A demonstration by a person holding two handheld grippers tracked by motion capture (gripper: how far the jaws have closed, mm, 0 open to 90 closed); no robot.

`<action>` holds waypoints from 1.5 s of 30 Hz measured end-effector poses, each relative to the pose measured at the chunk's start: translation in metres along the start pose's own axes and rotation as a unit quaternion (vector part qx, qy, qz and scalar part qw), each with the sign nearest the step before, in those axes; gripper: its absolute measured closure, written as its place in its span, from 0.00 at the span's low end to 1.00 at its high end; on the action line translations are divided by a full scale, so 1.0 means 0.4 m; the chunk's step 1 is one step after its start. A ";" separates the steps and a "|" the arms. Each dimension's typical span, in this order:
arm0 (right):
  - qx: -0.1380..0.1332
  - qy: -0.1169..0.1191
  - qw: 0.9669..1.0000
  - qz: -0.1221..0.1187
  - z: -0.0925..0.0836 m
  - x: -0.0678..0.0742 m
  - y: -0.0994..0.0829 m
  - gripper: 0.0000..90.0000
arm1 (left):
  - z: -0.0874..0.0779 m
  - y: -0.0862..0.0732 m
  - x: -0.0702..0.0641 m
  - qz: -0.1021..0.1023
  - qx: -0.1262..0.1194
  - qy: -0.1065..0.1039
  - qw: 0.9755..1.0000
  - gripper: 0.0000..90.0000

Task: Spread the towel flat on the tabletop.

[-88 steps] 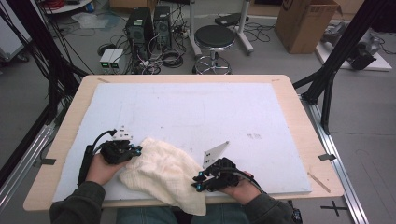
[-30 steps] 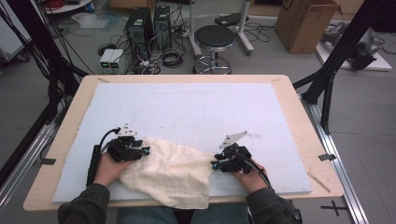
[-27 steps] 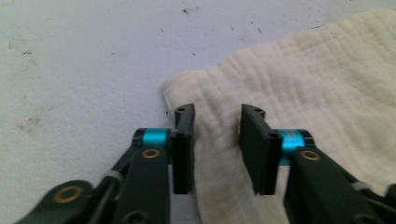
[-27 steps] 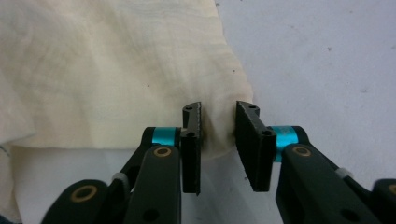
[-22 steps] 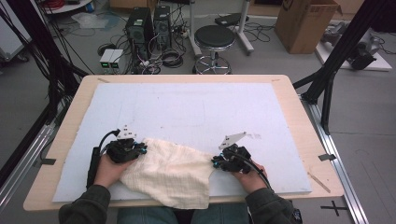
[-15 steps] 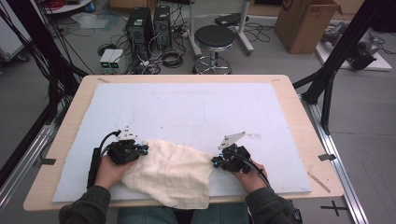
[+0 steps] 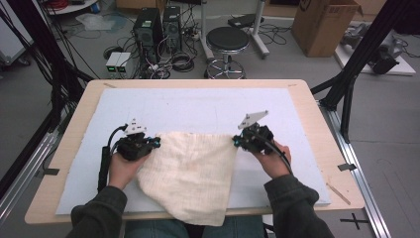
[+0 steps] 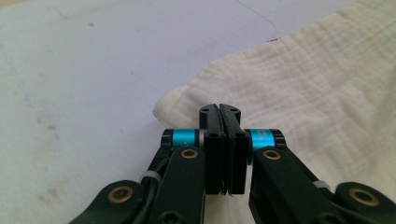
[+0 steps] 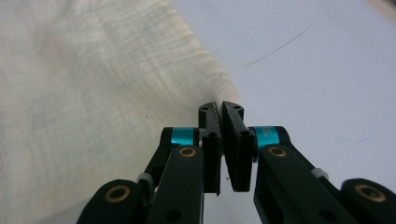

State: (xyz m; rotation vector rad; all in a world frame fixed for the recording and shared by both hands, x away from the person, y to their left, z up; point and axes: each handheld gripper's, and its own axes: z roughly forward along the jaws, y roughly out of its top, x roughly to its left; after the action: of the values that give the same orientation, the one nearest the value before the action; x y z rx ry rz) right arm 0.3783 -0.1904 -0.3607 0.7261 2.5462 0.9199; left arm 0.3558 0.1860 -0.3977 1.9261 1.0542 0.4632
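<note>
I hold a cream cloth [image 7: 190, 171] by its two far corners on the pale blue mat [image 7: 198, 106], its near edge drooping over the table's near edge [image 7: 44, 215] toward my lap. The left gripper [image 7: 148, 144] has its jaws pressed together on the far-left corner, seen in the left gripper view [image 8: 219, 108] with crinkled fabric running under the tips. The right gripper [image 7: 239, 141] is clamped likewise on the far-right corner, where the right gripper view [image 9: 219, 106] shows the weave bunched at the jaw tips. I judge the cloth light, thin and limp: it will sag between holds, fold on itself and drag on the mat rather than slide stiffly. The corners are the right places to hold it, pinched deep enough that the loose weave cannot creep out when stretched.
</note>
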 end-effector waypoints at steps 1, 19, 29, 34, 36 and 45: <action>-0.002 -0.009 1.000 0.001 0.002 -0.020 0.017 0.96 | 0.008 0.012 0.007 -0.001 -0.004 0.007 1.000 0.98; -0.027 0.032 0.997 0.060 0.067 -0.106 -0.016 0.68 | -0.006 0.009 0.043 -0.001 -0.031 -0.026 0.999 0.68; -0.066 0.079 0.994 0.026 -0.026 0.006 -0.086 0.61 | -0.082 -0.080 -0.005 0.041 -0.013 -0.075 0.996 0.61; -0.065 0.110 0.991 0.027 -0.024 0.050 -0.152 0.60 | -0.109 -0.121 -0.028 0.051 -0.003 -0.107 0.993 0.51; -0.056 0.125 0.990 0.025 -0.013 0.066 -0.177 0.60 | -0.112 -0.140 -0.037 0.068 0.013 -0.114 0.991 0.50; -0.018 0.160 0.987 0.001 0.010 0.119 -0.213 0.58 | -0.101 -0.171 -0.046 0.082 0.039 -0.148 0.985 0.53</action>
State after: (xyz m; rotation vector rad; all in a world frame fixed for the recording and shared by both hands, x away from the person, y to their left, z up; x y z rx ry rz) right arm 0.3115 -0.2178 -0.4269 0.6112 2.7935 1.1642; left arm 0.2852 0.2097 -0.4304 2.0834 0.7356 0.2174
